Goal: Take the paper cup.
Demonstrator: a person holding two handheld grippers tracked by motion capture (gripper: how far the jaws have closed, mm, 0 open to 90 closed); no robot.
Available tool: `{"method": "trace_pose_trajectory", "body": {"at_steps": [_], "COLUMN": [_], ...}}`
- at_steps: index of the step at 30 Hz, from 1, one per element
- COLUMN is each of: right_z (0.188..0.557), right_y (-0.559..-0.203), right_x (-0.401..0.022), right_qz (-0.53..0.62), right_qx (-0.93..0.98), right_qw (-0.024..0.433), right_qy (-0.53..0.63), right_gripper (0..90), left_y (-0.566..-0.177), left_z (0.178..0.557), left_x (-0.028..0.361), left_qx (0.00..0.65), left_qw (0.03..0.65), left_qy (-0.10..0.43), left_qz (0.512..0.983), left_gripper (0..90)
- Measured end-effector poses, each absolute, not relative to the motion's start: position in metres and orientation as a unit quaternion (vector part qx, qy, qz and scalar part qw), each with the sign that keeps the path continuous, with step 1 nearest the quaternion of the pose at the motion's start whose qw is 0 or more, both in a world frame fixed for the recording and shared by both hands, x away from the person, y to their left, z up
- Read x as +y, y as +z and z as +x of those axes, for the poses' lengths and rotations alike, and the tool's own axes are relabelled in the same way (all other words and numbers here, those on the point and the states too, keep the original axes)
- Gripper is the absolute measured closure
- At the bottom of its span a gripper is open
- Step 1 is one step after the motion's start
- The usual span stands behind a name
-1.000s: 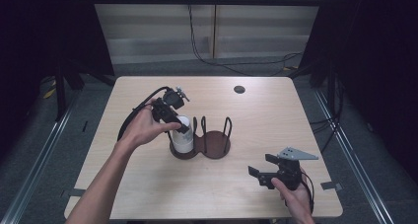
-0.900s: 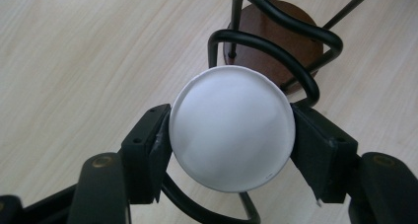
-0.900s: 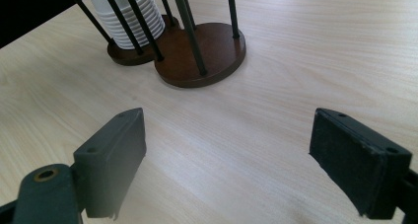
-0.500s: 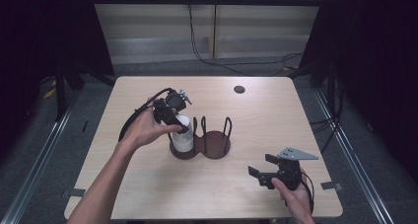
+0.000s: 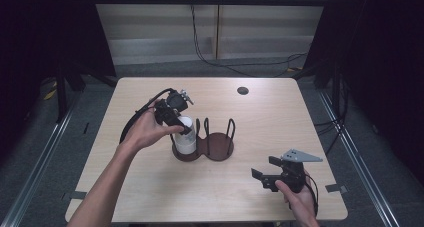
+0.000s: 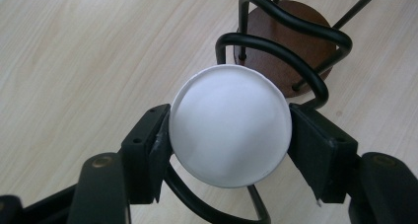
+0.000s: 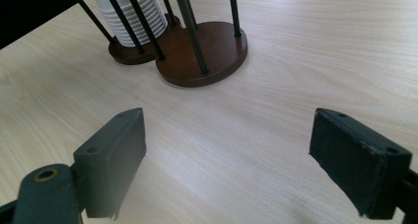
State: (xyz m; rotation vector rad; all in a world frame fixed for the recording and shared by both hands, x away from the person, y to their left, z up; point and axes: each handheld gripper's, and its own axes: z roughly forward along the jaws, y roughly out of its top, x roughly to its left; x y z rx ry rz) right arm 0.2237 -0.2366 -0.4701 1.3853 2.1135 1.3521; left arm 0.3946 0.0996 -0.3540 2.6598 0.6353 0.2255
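The left gripper clamps the top of the white paper cup stack, left of centre in the high view, in the left ring of the two-ring wire cup holder. The right gripper, jaws wide and empty, sits lower right near the table edge, bare wood between.

Pale wooden table, grey floor, black curtains, wall cables
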Motion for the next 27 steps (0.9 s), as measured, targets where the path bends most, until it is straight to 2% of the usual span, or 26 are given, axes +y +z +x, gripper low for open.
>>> {"method": "trace_pose_trajectory", "body": {"at_steps": [27], "right_z": [0.2245], "right_y": [-0.4707], "right_x": [-0.2349], "right_qz": [0.475], "right_qx": [0.734], "right_qw": [0.13], "right_qy": [0.467], "right_gripper": [13.6], "left_y": [-0.3438], "left_z": [0.3919], "left_x": [0.1045], "left_qx": [0.231], "left_qw": [0.217], "left_qy": [0.077], "left_qz": [0.945], "left_gripper": [36.8]}}
